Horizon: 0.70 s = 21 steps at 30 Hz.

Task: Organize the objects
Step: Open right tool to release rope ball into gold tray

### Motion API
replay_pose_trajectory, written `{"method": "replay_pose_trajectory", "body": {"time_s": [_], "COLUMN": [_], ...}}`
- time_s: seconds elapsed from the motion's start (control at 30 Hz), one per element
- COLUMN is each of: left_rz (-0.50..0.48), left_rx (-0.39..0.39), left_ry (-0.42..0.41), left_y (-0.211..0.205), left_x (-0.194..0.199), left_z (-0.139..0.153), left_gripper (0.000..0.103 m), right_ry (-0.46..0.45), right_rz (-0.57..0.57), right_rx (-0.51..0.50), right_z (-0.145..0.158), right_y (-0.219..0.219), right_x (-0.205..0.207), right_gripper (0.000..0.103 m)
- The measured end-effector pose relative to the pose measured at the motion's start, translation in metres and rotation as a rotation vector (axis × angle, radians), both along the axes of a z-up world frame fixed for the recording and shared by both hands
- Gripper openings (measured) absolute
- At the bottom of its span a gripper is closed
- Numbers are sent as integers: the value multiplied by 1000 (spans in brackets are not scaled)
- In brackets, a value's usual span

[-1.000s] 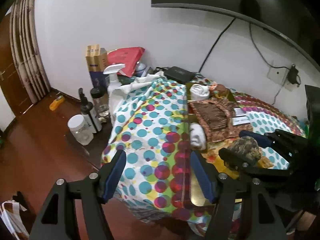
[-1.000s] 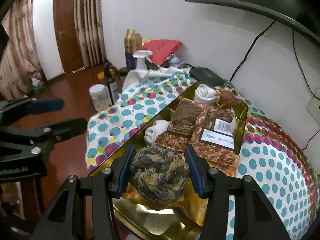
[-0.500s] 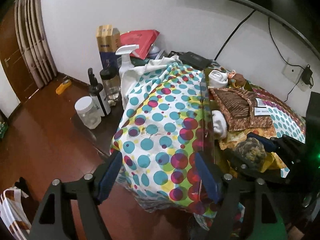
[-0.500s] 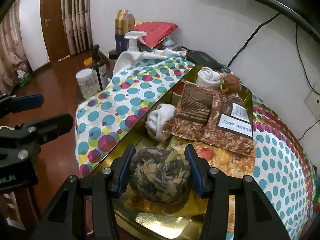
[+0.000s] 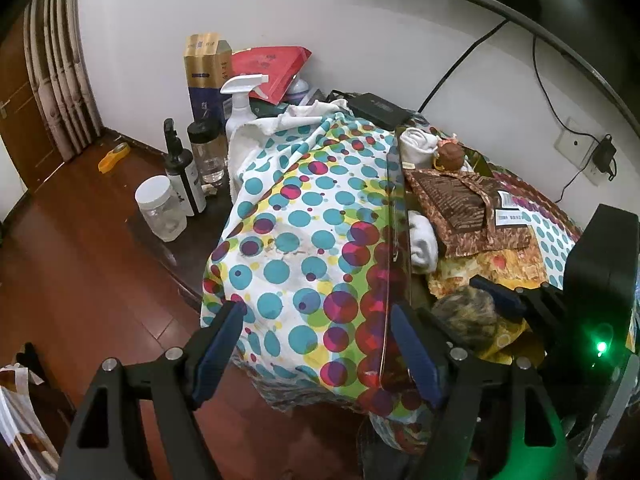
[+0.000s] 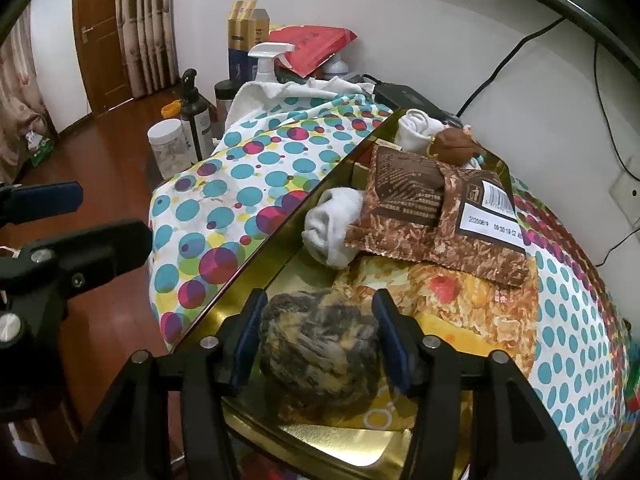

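Right wrist view, item one: your right gripper (image 6: 320, 340) is clamped on a mottled brown-and-yellow yarn ball (image 6: 320, 350) at the near end of the gold tray (image 6: 340, 446), beside a white sock (image 6: 334, 224) and brown snack packets (image 6: 432, 216). Item two: your left gripper (image 5: 316, 348) hangs with fingers apart and empty over the polka-dot cloth (image 5: 304, 232). Step judged: placing the ball; next, lower and release it. Whether the ball rests on the tray is unclear.

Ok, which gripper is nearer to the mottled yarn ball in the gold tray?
Right. The right gripper has the yarn ball between its fingers over the gold tray. The left gripper hangs open beside it, over the dotted cloth.
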State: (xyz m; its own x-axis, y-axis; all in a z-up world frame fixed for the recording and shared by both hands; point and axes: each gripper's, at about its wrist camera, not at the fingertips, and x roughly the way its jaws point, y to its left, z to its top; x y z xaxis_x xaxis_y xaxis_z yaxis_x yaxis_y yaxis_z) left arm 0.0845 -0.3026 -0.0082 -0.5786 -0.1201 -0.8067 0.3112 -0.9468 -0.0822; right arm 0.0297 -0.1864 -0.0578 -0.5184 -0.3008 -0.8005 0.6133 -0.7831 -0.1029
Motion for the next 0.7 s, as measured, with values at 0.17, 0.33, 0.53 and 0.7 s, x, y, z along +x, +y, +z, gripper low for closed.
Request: {"method": "replay_pose_trajectory", "body": {"time_s": [0.17,0.33,0.53,0.7], "left_rz": [24,56,28,-15], "left_rx": [0,0,-12,-54], "left_ry": [15,18,3,-17], "left_y": [-7,-12,4,30], "left_x": [9,14,11,6], "left_z": [7,16,23,29], "left_gripper": [79,79,79,79], "right_ry": [32,93,75,2], "right_rz": [-10,-18,-62,-116], "right_rx": [17,26,76,115], "right_z": [10,33,55,63], "right_y": [0,9,34,66], "right_x": [7,21,36,51], "right_gripper": [74,98,103,103]}}
